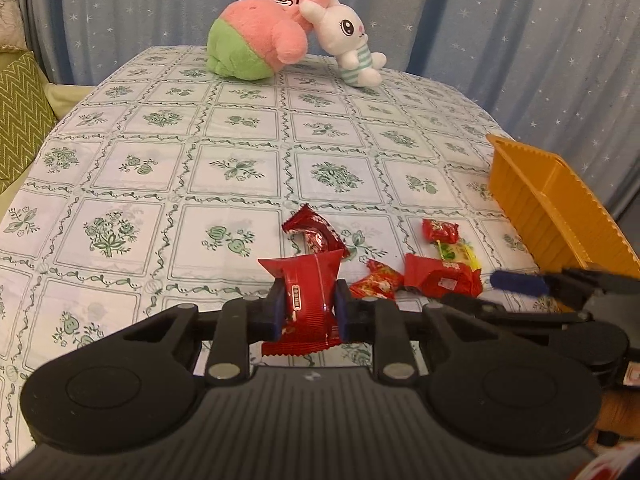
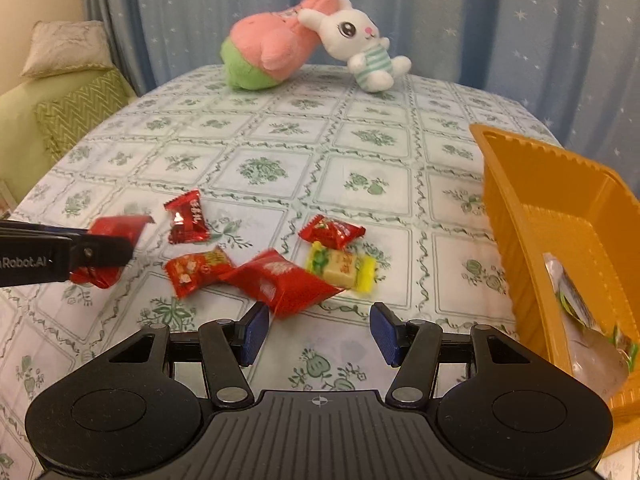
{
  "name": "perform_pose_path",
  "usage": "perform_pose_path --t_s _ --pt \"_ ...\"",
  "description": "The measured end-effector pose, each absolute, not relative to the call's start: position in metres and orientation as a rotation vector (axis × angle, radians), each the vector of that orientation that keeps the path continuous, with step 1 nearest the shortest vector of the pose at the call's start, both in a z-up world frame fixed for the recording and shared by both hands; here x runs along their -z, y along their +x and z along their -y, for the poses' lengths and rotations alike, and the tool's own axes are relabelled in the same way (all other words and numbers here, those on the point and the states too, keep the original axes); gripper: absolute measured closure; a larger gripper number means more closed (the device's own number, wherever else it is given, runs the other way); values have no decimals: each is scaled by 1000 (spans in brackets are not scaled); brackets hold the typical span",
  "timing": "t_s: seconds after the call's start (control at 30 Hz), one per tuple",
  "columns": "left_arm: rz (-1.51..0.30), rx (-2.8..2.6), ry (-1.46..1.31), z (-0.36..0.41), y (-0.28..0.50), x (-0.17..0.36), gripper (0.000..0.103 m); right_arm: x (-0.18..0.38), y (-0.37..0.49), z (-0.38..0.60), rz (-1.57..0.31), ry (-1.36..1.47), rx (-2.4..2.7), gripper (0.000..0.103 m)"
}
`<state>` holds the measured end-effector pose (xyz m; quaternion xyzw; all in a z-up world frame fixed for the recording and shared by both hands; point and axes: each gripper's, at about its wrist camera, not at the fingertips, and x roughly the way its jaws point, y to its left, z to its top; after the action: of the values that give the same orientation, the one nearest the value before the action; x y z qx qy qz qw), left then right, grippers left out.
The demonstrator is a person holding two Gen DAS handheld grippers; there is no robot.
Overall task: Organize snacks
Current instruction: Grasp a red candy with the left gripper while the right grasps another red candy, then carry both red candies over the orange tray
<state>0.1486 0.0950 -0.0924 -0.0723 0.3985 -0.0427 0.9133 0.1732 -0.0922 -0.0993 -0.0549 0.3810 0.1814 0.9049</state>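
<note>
Worktop point(image 2: 280, 152) covered by a white cloth with green flower squares, blue starred curtain point(image 2: 460, 12) behind its far edge. Near the far edge, a pink-and-green plush toy point(image 2: 264, 48) lying on its side, with a white plush rabbit point(image 2: 360, 46) leaning against it. Along the right edge, an orange tray point(image 2: 560, 240) with ribbed walls, seen tilted in the right wrist view, holding a clear packet point(image 2: 592, 344) with green print at its near end.

Right tool point(image 2: 318, 332) spread wide, blue pads point(image 2: 386, 334) well apart, nothing between them, hovering low over the cloth toward the near edge, just beside the tray. Just ahead of it, a loose cluster of snacks on the cloth: a large red packet point(image 2: 284, 284) nearest the left pad, a smaller red printed candy point(image 2: 192, 272) to its left, a yellow-and-green wrapped candy point(image 2: 340, 266) to its right, a red candy point(image 2: 332, 230) behind that, and a dark red wrapper point(image 2: 188, 216) farther left.

Left tool point(image 1: 308, 312) closed to a narrow gap on a red snack packet point(image 1: 308, 300), gripped across its middle, packet standing roughly upright with crimped ends above and below the pads. From the right wrist view, this tool entering from the left edge, side-on, raised off the cloth, left of the cluster.
</note>
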Motion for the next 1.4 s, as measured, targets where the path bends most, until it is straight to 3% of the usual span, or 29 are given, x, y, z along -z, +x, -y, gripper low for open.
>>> perform_pose_path --t_s 0.3,0.37,0.43,0.67,1.4 --pt "-828 97 -168 -95 144 96 81 98 182 67 -715 -332 -538 47" --pt "-825 101 -167 -94 144 95 81 102 183 64 -745 -370 -567 61" --pt "-823 101 -171 -95 143 95 81 105 183 64 -773 -373 -588 68" --pt "-822 109 -176 -93 142 94 81 107 189 71 -821 -271 -573 77" --pt "-781 130 -183 -41 73 39 81 30 89 144 -771 -34 -345 78"
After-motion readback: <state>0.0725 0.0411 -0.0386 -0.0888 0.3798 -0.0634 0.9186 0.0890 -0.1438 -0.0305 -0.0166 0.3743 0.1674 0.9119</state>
